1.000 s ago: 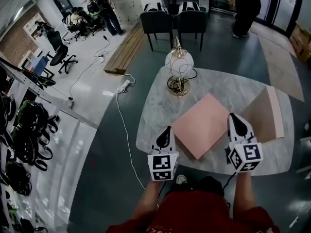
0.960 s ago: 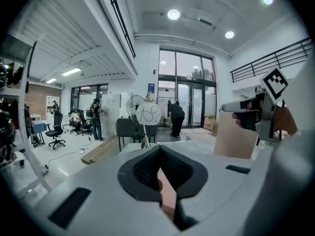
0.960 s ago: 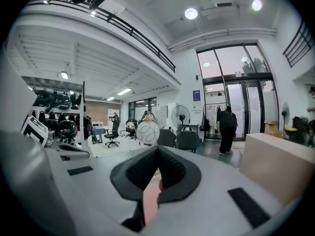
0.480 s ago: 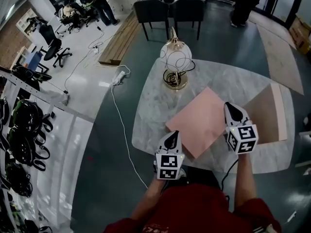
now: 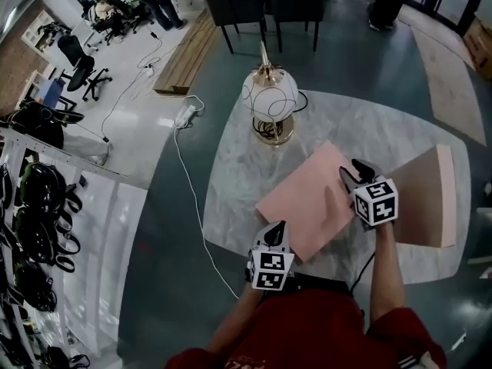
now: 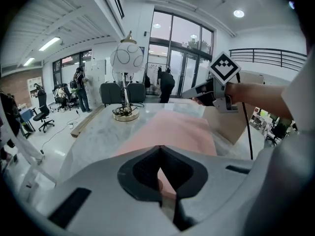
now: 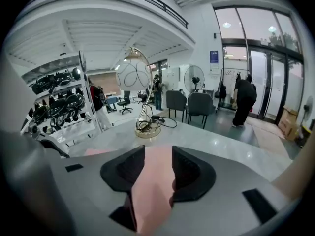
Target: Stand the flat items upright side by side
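Observation:
A flat pink board point(image 5: 304, 202) lies on the round marble table point(image 5: 238, 167). A tan board point(image 5: 427, 194) lies flat to its right. My left gripper point(image 5: 278, 226) is low at the pink board's near corner. In the left gripper view its tips point(image 6: 158, 149) meet, with the pink board point(image 6: 182, 129) stretching away beyond them. My right gripper point(image 5: 350, 167) is at the pink board's right edge. Its jaws have just been opening, and pink board point(image 7: 150, 176) shows in the gap between the fingers of the right gripper point(image 7: 158, 154).
A globe lamp point(image 5: 269, 102) on a brass base, with coiled cable, stands at the table's far side. Dark chairs point(image 5: 246, 6) stand behind the table. A white cable and power strip point(image 5: 184, 118) lie on the floor to the left.
Both grippers have come down toward the table. The left one has closed in on the pink board's near corner. The right one has moved over its right edge, and its jaws have parted.

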{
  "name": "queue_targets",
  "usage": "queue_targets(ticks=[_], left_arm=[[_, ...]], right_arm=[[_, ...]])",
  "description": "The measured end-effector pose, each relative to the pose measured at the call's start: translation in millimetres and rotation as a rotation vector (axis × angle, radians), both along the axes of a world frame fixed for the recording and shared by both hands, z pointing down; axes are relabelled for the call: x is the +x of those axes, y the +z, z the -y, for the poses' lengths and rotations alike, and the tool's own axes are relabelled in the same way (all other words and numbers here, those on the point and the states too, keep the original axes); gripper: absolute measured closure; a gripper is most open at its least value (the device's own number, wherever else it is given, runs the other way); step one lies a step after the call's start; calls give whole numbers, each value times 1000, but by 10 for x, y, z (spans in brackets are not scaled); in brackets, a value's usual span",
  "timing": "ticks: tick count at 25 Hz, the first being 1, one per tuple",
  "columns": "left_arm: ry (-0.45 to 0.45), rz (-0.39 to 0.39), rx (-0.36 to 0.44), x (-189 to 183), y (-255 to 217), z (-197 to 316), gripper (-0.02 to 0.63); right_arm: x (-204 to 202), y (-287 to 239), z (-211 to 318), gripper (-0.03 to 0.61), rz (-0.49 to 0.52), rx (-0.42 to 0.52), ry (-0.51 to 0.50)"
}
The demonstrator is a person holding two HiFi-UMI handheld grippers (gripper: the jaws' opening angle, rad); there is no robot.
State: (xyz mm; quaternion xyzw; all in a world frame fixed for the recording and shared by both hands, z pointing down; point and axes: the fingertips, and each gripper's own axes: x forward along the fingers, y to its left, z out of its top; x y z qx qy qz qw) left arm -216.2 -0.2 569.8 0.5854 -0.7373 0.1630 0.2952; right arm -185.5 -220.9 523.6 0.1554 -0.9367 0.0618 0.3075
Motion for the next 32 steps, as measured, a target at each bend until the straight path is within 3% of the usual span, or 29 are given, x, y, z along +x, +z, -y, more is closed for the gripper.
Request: queue_targets(ticks=[2, 12, 18, 26, 32], left_arm=[[21, -8, -18, 45, 98, 53, 611], [25, -67, -141, 46, 416, 102, 611], [48, -113, -211, 89, 539, 110, 611], [68, -107, -298, 91, 636, 104, 609], [34, -110, -350, 58, 690, 148, 610]], right_arm=[[-38, 136, 62, 372, -26, -33, -27], [-206, 782, 249, 235, -133, -220, -113], [-293, 880, 343, 201, -88, -348, -109], [-310, 1155, 381, 200, -254, -394, -189], [-345, 1310, 335, 199, -285, -514, -233]])
